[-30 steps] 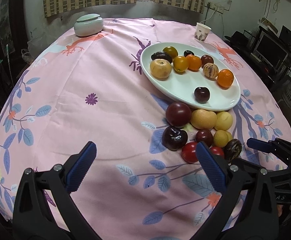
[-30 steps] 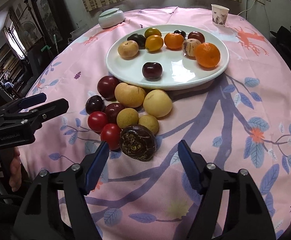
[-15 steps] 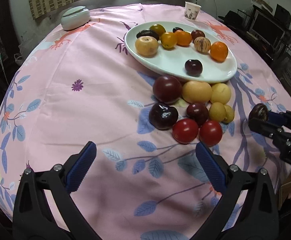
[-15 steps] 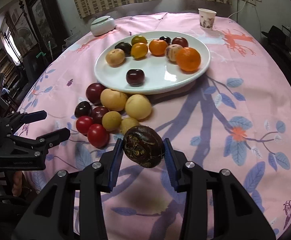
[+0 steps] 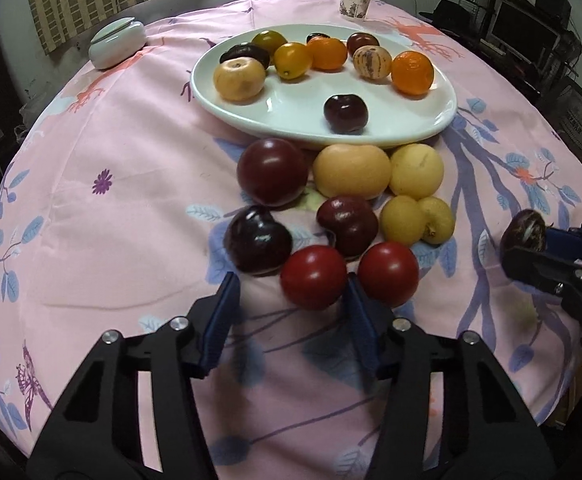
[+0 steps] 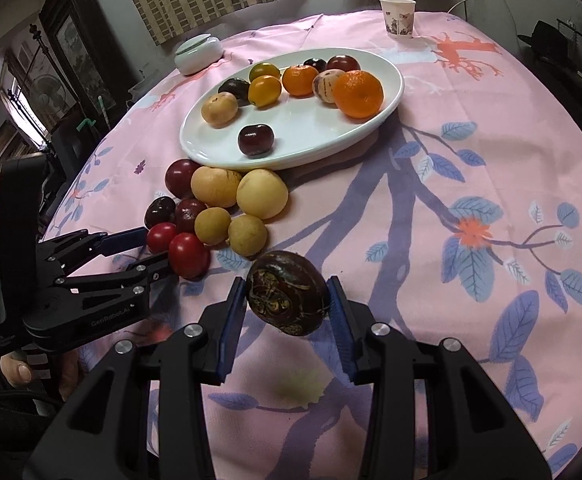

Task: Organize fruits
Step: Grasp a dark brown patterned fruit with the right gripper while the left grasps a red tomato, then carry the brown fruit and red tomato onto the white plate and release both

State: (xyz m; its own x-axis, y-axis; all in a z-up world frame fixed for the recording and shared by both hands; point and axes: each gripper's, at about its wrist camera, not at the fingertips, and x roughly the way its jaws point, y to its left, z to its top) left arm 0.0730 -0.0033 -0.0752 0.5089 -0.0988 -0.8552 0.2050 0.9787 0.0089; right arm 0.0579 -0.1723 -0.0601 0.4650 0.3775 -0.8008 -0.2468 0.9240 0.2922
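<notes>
Right wrist view puts the mottled dark fruit [image 6: 287,293] front and centre: it's pinched between the blue pads of the right gripper [image 6: 288,304] and looks lifted just clear of the pink tablecloth [image 6: 471,168], near side of the loose pile. So that one's gripped and, I'd guess, headed for the white plate [image 6: 387,114], which has a bare patch in its middle around the lone dark cherry-looking fruit [image 6: 255,140]. Best way to finish this step imo: keep the squeeze steady, carry it over the pile rather than through it, and set it on that bare patch so it doesn't knock the orange [image 6: 358,94] or roll off the rim. Meanwhile the left gripper [image 5: 291,304] has its jaws closing around the nearer red tomato [image 5: 313,277]; the right-hand pad looks about on it, while the left-hand one is apart from it, so not a real grip yet. The second red tomato [image 5: 387,273] sits just beside it, touching or nearly, and the dark plum [image 5: 258,245] is on the other side, so the closing finger could nudge a neighbour. Centre on the tomato and go gentle, it's soft.
</notes>
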